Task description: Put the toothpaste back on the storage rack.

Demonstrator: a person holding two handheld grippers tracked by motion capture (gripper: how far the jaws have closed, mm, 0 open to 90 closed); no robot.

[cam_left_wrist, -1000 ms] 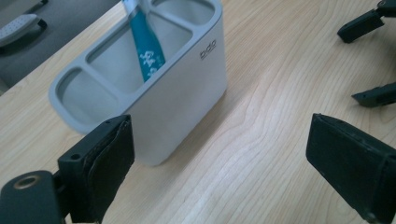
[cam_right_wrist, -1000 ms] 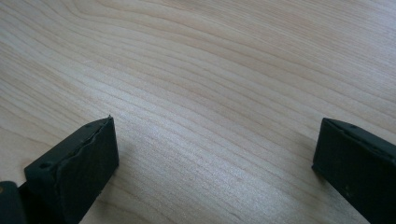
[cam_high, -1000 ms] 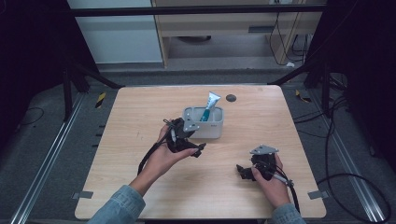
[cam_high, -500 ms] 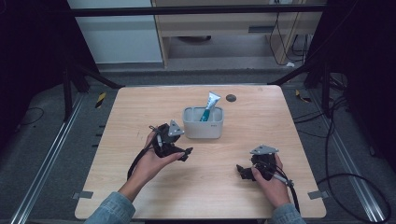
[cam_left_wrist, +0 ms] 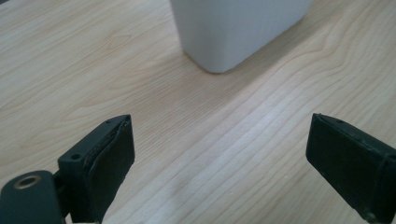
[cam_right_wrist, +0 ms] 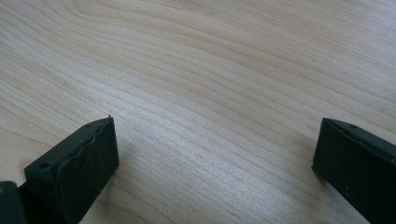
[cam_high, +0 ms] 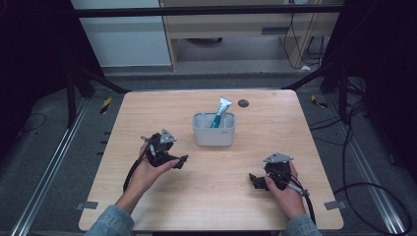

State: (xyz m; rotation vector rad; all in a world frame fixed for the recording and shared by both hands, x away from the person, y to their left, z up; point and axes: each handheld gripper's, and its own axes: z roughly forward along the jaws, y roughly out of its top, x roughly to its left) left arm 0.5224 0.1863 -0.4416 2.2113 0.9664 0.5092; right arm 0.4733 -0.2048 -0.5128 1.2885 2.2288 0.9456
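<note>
Jaws apart on both grippers; tube (cam_high: 220, 111) stands in bin (cam_high: 213, 135) beyond left gripper (cam_high: 181, 160)

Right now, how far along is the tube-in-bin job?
Done: the toothpaste tube stands tilted inside the grey bin. In hand: nothing; left gripper and right gripper both sit open over bare wooden table, apart from the bin. Left: apparently nothing more to load on the table.

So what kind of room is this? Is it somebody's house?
Probably not a house. It looks like a lab or workshop: a lone wooden table inside a dark metal frame, loose cables on a grey floor, and a person holding grippers.
</note>
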